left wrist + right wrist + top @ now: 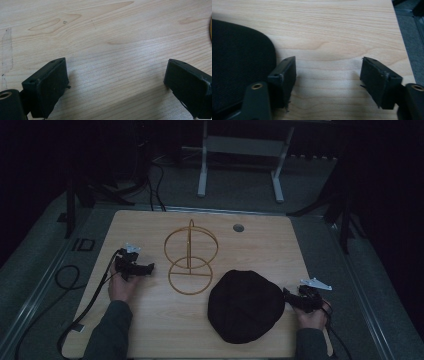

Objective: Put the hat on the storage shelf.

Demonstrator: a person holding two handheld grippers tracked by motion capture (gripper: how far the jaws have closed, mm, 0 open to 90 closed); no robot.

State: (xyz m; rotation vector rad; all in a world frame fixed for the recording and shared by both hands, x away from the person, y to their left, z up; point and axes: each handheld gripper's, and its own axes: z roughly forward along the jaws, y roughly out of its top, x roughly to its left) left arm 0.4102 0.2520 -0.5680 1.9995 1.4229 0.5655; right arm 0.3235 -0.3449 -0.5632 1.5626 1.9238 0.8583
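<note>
The black cap (246,306) lies on the near right of the worktop (150,330), just left of the right gripper (289,296). Both grippers' fingers (284,75) are released, empty. Better slide one finger under the brim before clenching; the left gripper (148,268) waits beside the wire stand (191,256).

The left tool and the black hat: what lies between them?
In the high view, the gold wire stand stands between the left tool and the black hat.

Black cap (239,65) cut off left.
</note>
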